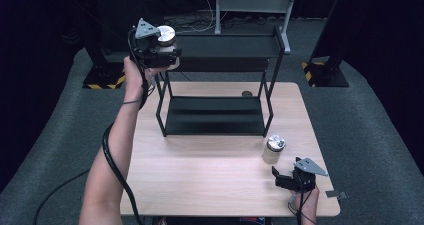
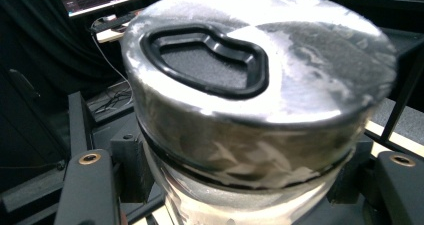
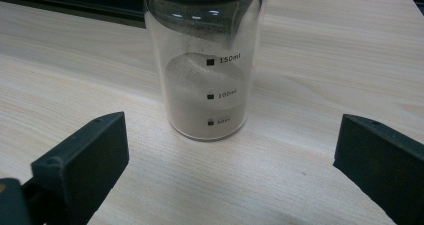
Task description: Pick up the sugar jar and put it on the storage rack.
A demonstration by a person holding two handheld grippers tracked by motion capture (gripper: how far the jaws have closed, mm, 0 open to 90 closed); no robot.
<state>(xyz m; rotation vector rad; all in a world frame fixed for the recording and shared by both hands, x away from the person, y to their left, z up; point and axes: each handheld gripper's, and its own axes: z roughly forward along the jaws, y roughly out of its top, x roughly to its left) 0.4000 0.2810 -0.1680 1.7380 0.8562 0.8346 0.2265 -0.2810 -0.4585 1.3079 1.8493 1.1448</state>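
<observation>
Tabletop (image 1: 200, 175): light wood, carrying a black two-tier metal rack (image 1: 220, 85) at its far half.

Rack: lower shelf sits on the tabletop, upper shelf is raised. Your left gripper (image 1: 159, 49) is at the upper shelf's left end.

Held jar (image 2: 255, 95): glass body, silver lid with a black-rimmed recess. Your left jaws are clamped on its sides just under the lid; its long axis is upright. The upper shelf lies just right of it in the high view, so the likely set-down is a short move inward.

Second jar (image 1: 273, 149): upright on the tabletop near the rack's front right leg, with pale powder inside and printed volume marks.

Your right gripper (image 1: 287, 180): jaws spread wide, holding nothing. The second jar stands straight ahead between their lines, apart from both; this hand is the nearer one.
</observation>
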